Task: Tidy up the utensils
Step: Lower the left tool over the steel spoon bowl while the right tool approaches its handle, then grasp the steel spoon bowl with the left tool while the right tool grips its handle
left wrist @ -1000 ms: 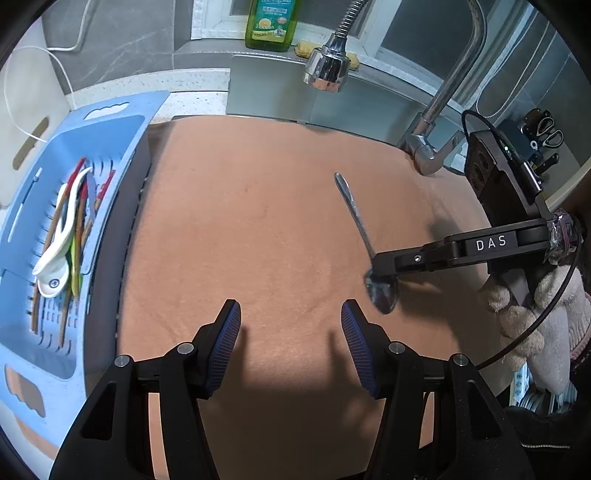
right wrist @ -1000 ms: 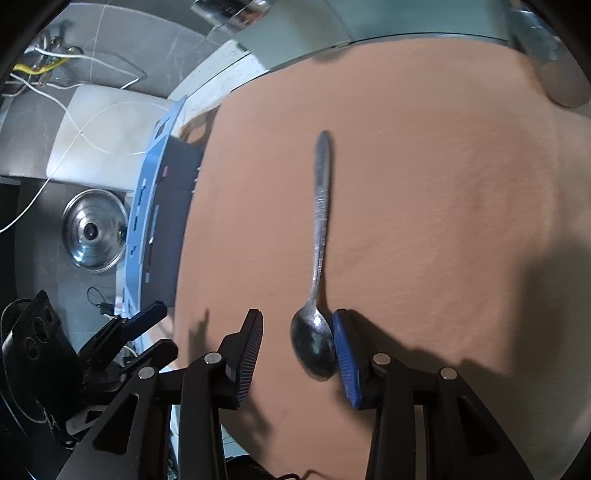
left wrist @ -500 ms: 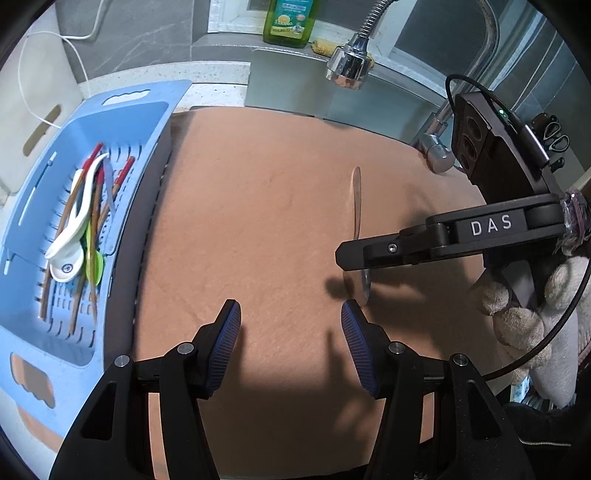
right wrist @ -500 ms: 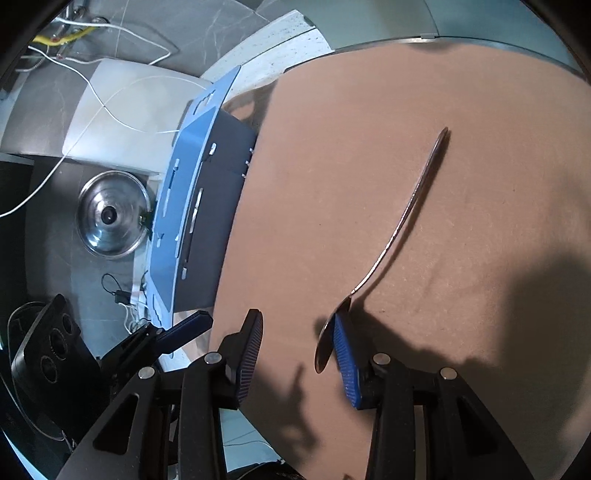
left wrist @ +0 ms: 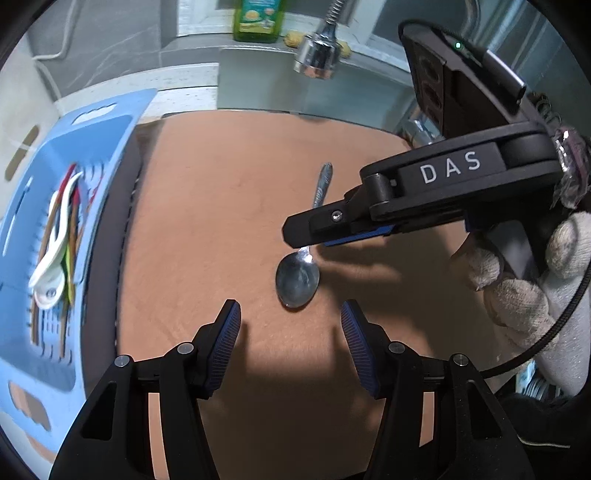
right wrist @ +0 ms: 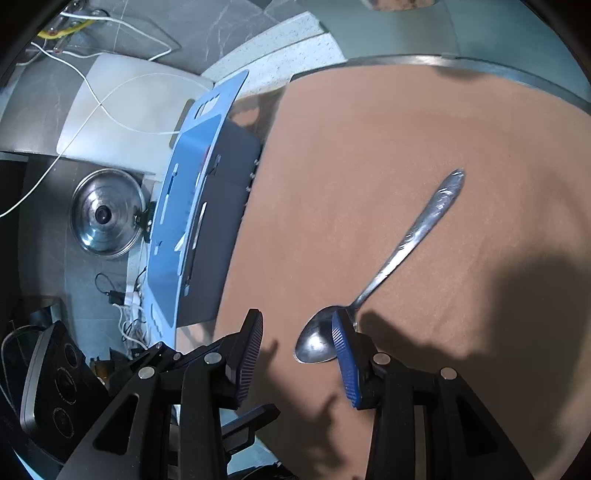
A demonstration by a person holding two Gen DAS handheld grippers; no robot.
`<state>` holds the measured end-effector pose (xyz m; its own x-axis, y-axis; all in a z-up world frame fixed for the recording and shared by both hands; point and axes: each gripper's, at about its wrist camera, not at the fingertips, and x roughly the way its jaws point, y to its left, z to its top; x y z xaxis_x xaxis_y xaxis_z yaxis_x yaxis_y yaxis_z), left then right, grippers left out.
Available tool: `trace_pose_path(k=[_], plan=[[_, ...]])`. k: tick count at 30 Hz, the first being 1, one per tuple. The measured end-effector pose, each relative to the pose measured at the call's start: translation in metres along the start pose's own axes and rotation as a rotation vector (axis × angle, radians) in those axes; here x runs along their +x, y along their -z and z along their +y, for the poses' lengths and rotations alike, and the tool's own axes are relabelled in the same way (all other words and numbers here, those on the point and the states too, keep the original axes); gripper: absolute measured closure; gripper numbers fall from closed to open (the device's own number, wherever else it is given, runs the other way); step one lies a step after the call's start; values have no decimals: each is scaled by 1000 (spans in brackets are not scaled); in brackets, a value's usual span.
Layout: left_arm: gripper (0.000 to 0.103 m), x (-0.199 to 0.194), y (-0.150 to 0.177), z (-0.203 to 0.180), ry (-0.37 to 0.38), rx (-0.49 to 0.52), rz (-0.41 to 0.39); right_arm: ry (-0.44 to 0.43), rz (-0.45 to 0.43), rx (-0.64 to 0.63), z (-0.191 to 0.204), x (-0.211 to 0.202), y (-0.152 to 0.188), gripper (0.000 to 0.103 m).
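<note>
One metal spoon flat on tan mat, bowl toward 6 o'clock, handle toward 12 in left wrist view. Right gripper jaws apart, nothing clamped; one blue pad just beside spoon bowl, contact unclear. Left gripper jaws apart and empty, hovering near spoon bowl at 6 o'clock. Blue slotted tray at 9 o'clock off mat edge, holding chopsticks and white spoons. Gloved hand on right gripper handle at 3 o'clock. Faucet head and green soap bottle at 12 o'clock by sink. Steel pot lid at 9 o'clock in right wrist view, white cables on grey counter above.
</note>
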<state>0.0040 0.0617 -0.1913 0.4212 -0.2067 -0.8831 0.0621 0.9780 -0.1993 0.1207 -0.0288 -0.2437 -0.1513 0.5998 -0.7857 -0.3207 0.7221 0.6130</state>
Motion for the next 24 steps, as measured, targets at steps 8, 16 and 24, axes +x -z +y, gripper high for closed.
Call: trace_pose_path(k=[8,16,24], plan=[[47,25,-15,-10,-11,137,66,4,-92,162,-47,-22,-7,67],[47,43,-28,-20,-43,240,108,22,-143,203,-59,-25,-24,67],[47,57,-26,-23,-79,303,162,4,-129,238,-63,-10,-31,67]])
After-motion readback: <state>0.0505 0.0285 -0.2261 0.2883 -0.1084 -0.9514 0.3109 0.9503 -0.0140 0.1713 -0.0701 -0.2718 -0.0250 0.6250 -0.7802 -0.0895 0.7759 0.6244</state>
